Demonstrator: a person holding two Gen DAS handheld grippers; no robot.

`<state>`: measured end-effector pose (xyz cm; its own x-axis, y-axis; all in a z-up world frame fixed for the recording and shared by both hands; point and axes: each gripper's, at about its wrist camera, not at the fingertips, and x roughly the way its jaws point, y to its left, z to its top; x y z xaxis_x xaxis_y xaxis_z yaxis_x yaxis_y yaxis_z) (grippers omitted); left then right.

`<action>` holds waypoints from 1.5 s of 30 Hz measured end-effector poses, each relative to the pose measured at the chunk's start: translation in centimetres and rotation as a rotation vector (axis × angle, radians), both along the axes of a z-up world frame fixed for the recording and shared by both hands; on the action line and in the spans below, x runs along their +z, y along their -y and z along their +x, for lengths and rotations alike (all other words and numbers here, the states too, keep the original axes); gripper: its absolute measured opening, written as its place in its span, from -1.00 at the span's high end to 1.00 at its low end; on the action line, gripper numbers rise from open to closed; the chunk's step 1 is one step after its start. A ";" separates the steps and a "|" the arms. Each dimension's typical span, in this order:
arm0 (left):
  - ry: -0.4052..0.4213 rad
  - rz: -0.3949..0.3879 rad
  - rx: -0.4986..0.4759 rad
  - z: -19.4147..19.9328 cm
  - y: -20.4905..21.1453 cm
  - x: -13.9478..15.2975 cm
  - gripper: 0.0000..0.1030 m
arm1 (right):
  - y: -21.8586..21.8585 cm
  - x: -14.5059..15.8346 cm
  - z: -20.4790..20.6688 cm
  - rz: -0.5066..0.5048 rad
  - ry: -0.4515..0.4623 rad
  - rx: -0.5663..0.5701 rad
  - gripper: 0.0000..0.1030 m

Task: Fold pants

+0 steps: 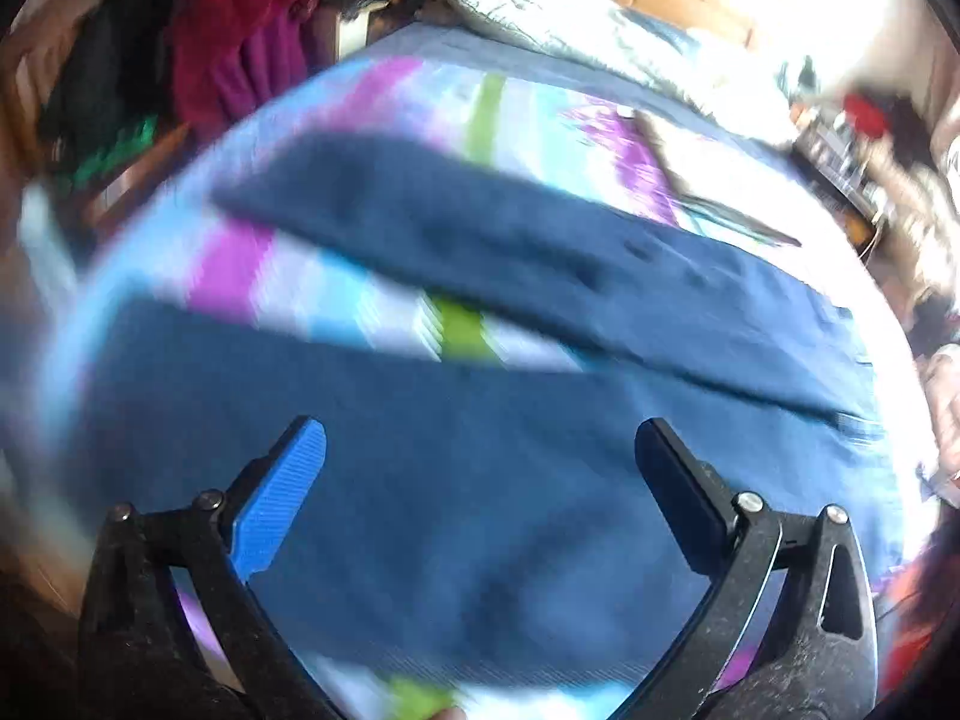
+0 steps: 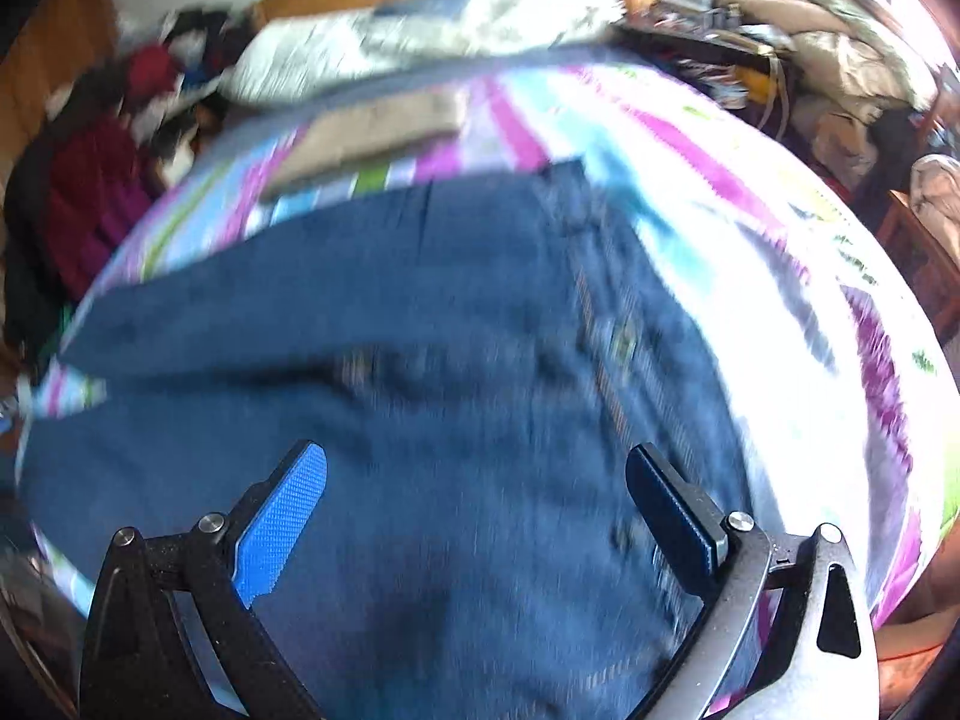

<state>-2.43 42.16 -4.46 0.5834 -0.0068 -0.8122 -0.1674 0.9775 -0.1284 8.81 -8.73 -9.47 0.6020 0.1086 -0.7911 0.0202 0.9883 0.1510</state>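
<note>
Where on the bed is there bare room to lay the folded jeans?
Bare bedspread lies right of the jeans, out to the bed edge. A smaller strip shows between the two legs. The head end is crowded: a tan folded garment and pillows.

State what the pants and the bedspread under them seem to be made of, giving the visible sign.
Pants: probably denim, matte dark blue, with a stitched tan seam and a heavy drape. Bedspread: likely printed woven cloth, striped purple, blue and green; blur hides the weave.
</note>
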 end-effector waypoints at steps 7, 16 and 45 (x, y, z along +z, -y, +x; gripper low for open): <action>0.031 -0.058 0.025 17.0 -14.3 -1.7 -0.97 | 0.9 2.0 4.5 -0.042 0.054 -0.131 -0.98; -0.066 -0.072 0.055 28.3 -20.0 -8.6 -0.61 | 1.3 0.6 10.5 -0.140 0.036 -0.184 -0.98; 0.209 -0.037 0.083 22.9 -18.6 -5.9 0.76 | 7.4 -0.2 18.4 -0.171 0.021 -0.009 -0.78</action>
